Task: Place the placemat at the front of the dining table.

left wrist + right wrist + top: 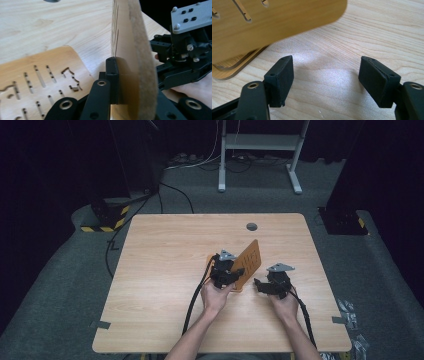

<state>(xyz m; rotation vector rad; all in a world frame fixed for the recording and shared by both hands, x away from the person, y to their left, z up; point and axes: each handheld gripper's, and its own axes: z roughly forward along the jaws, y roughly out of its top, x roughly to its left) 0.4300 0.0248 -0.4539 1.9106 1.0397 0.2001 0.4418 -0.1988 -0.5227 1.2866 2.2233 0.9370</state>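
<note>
High view: the left tool (231, 272) grips a thin wooden panel (248, 261) by its edge and holds it tilted up, near the middle of the desk (165, 250). A second slotted panel (37, 82) lies flat on the desk just left of it. The right tool (265, 285) sits just right of the raised panel, jaws apart with nothing between them.

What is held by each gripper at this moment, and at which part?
The left gripper clamps the thin slotted wooden board at its lower edge, holding it tilted up. The right gripper holds nothing; its jaws stand open.
</note>
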